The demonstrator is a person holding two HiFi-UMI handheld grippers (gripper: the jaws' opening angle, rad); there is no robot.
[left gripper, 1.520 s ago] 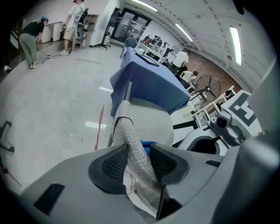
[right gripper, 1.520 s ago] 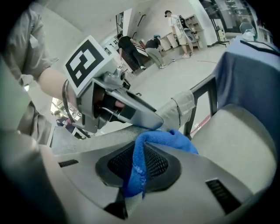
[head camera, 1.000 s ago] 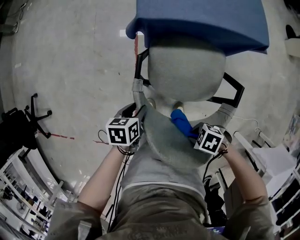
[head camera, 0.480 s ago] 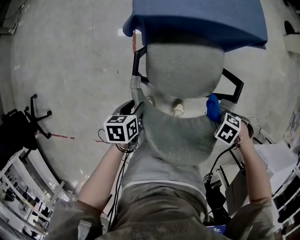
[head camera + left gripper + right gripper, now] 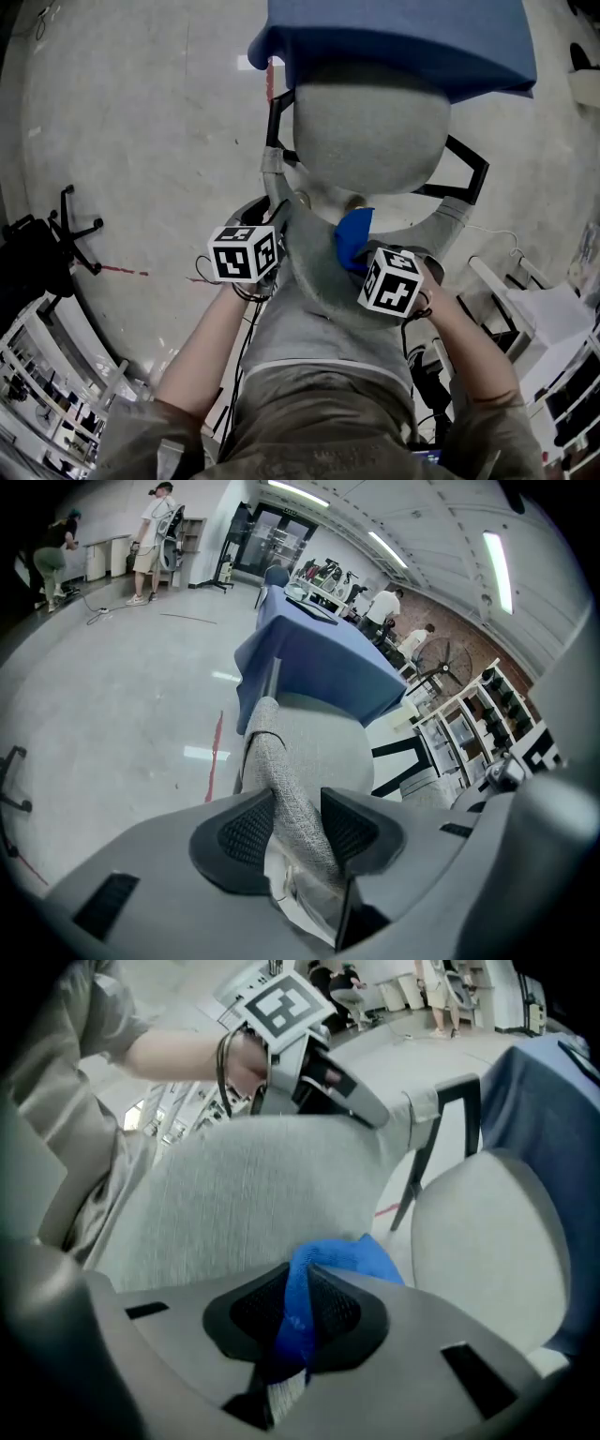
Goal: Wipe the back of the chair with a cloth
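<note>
A blue cloth, pinched in the right claw, is swept back to frame centre across the grey fabric chair back, which is clamped by the left claw; wiping is judged under way.

Bright blue cloth, speckled grey woven chair back, plain grey seat, darker blue tablecloth.

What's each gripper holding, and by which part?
The left gripper holds the chair backrest by its left edge; the right gripper, the blue cloth by a fold.
</note>
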